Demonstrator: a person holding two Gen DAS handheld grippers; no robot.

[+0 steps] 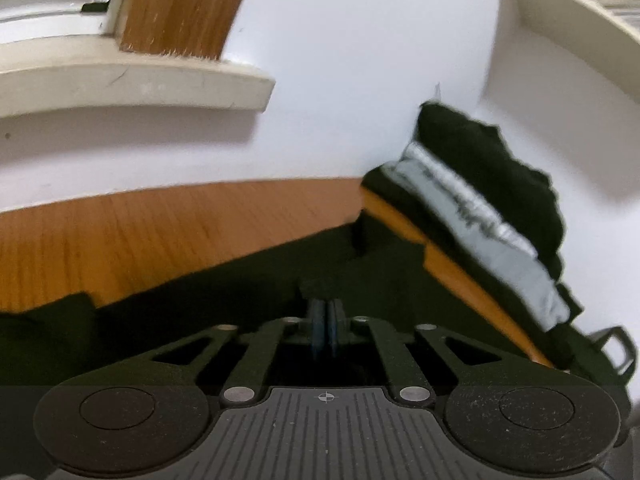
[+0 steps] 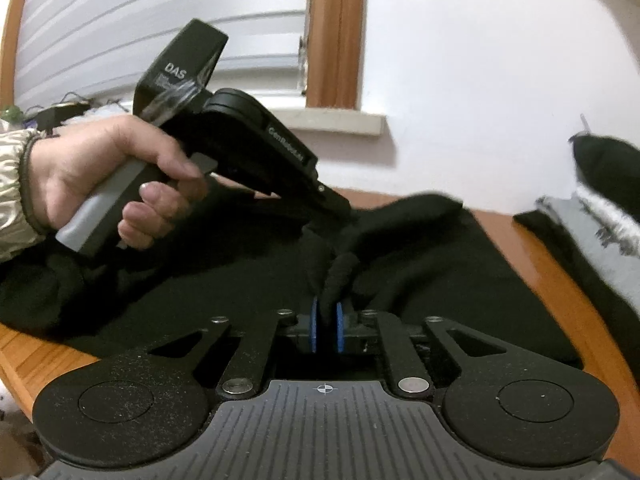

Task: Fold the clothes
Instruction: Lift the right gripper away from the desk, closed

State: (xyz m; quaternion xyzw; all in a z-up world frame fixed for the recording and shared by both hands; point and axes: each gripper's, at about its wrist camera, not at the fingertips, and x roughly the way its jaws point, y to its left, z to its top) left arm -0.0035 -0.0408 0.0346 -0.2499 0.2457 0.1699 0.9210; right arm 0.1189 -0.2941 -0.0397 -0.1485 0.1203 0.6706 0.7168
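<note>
1. Here there are no bins or baskets in view; the nearest thing to a holder is the wooden table (image 2: 532, 256), whose bare orange edge shows on both sides of the cloth lying on it.
2. The black garment (image 2: 420, 280) lies spread across that table and takes up most of its surface, with a bunched ridge rising through the middle.
3. The right gripper (image 2: 327, 322) has its blue pads (image 2: 314, 330) clamped on a rolled fold of the black garment, which stands up between them.
4. In the right wrist view the left gripper (image 2: 340, 210) reaches down from the left side, its tip sunk into the bunched cloth just beyond the right one; the person's left hand (image 2: 108, 176) wraps its grey handle.
5. From the left wrist view the left gripper (image 1: 327, 320) has its jaws drawn together on a small tuft of the same black garment (image 1: 224, 300).
6. At the right end of the table a stack of folded clothes (image 1: 480, 216) leans against the white wall (image 1: 340, 80): a black piece on top, a grey one with dark print under it, more black cloth below.
7. A window with white blinds (image 2: 160, 20) and a wooden frame (image 2: 336, 32) sits above a pale sill (image 2: 332, 120), behind the left hand.
8. A cream shelf (image 1: 580, 12) with printed papers on it curves across the top right corner of the left wrist view.
</note>
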